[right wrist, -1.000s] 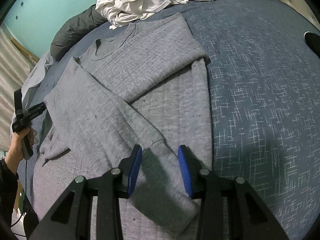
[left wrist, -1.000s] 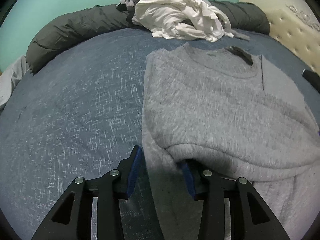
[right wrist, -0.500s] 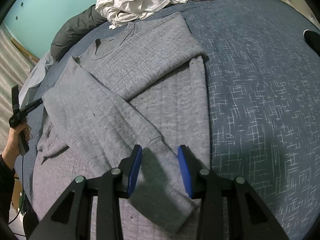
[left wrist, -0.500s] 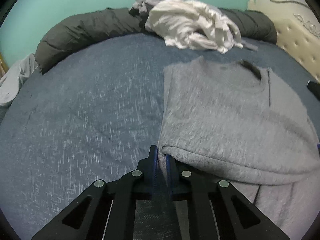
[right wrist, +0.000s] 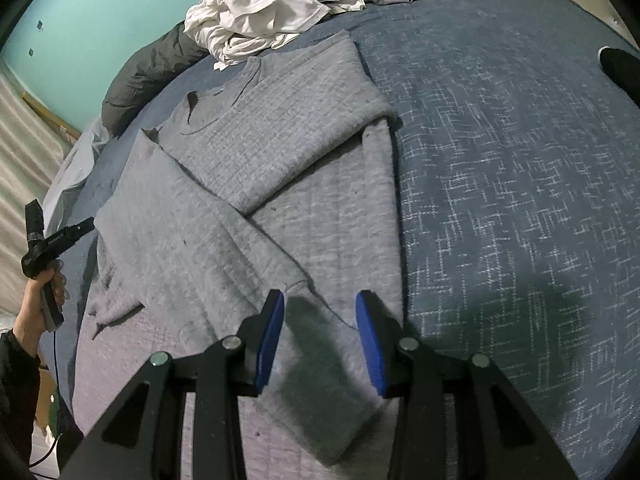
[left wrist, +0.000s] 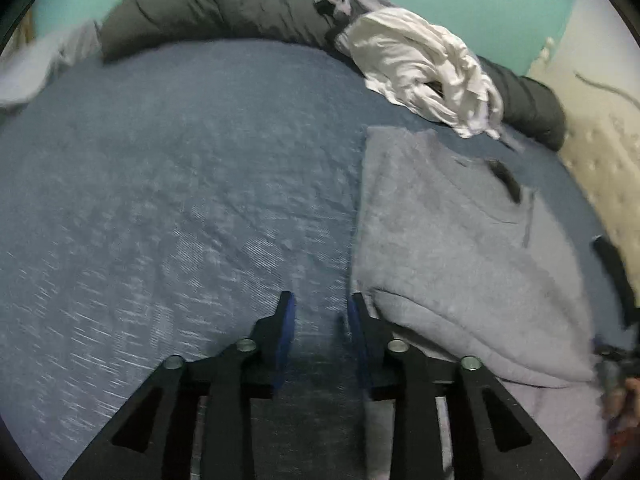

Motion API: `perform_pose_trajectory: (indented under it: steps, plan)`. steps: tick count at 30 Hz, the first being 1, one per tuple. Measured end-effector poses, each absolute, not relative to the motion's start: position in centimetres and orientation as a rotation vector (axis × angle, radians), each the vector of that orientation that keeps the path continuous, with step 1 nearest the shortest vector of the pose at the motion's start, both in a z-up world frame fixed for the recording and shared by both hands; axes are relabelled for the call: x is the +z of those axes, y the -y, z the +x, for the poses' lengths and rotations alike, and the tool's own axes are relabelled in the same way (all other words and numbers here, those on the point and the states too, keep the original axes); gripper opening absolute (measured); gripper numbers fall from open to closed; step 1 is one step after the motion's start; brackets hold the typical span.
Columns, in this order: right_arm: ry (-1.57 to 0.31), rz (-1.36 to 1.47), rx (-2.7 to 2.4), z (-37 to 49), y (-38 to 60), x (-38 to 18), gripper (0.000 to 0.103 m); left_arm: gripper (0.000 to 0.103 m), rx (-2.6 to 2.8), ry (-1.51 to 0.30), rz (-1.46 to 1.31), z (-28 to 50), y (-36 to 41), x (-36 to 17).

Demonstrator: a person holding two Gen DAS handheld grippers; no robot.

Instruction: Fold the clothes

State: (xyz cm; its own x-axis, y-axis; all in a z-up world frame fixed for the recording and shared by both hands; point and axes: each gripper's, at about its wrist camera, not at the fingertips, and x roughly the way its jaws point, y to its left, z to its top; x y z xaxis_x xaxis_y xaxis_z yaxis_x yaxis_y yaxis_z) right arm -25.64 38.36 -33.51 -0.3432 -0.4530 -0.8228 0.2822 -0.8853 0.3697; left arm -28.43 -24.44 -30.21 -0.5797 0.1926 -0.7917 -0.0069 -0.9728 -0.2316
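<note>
1. Left wrist view: the left claw is open and empty, its blue pads apart over the bare blue bed cover, just beside the near edge of the grey sweater. The sweater lies flat toward the headboard side of the bed, with a sleeve folded across its chest. At the far edge of the bed a heap of white clothes rests against a dark rolled duvet. This view is blurred, so fine creases cannot be read.

2. Right wrist view: the right claw is also open and grips nothing; it hangs over the lower part of the sweater, above the end of a sleeve laid slantwise across the body. The other sleeve crosses the chest higher up. A hand at the bed's left edge holds the other tool.

3. Risks, as I judge them: the sleeves lie loose, so lifting the hem for a further fold could let them slide off and undo the shape. A claw closing too deep could pinch the bed cover with the knit and drag it. Gripping only one layer would leave the fold crooked.
</note>
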Motion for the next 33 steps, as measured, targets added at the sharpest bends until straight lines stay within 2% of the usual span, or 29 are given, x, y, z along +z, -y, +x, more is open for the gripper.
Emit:
perform_pose_trajectory:
  steps: [2, 5, 14, 15, 16, 17, 18, 25, 33]
  plan:
    - [0.234, 1.449, -2.243, -25.5, -38.3, -33.5, 0.037, 0.04, 2.654, 0.217, -1.418, -28.6, 23.4, -30.7]
    - [0.229, 1.441, -2.24, -25.4, -38.3, -33.1, 0.037, 0.039, 2.613, 0.18, -1.462, -28.4, 22.5, -31.6]
    - [0.307, 1.447, -2.243, -25.4, -38.6, -33.3, 0.037, 0.039, 2.496, 0.374, -1.481, -25.5, 23.8, -32.5]
    - [0.313, 1.447, -2.243, -25.3, -38.6, -33.3, 0.037, 0.036, 2.491, 0.373, -1.485, -25.5, 23.5, -32.8]
    - [0.317, 1.446, -2.242, -25.1, -38.6, -33.2, 0.037, 0.024, 2.494, 0.36, -1.49, -25.5, 23.3, -33.0]
    - [0.317, 1.445, -2.242, -25.0, -38.6, -33.1, 0.037, 0.007, 2.492, 0.359, -1.498, -25.5, 23.2, -33.3]
    - [0.314, 1.443, -2.243, -24.9, -38.6, -32.9, 0.037, 0.003, 2.492, 0.372, -1.502, -25.4, 23.2, -33.4]
    - [0.294, 1.437, -2.25, -24.5, -39.0, -32.4, 0.037, 0.002, 2.585, 0.472, -1.441, -23.4, 25.0, -31.5]
    - [0.292, 1.447, -2.259, -24.3, -39.3, -32.3, 0.037, 0.003, 2.596, 0.539, -1.504, -23.7, 25.3, -33.3]
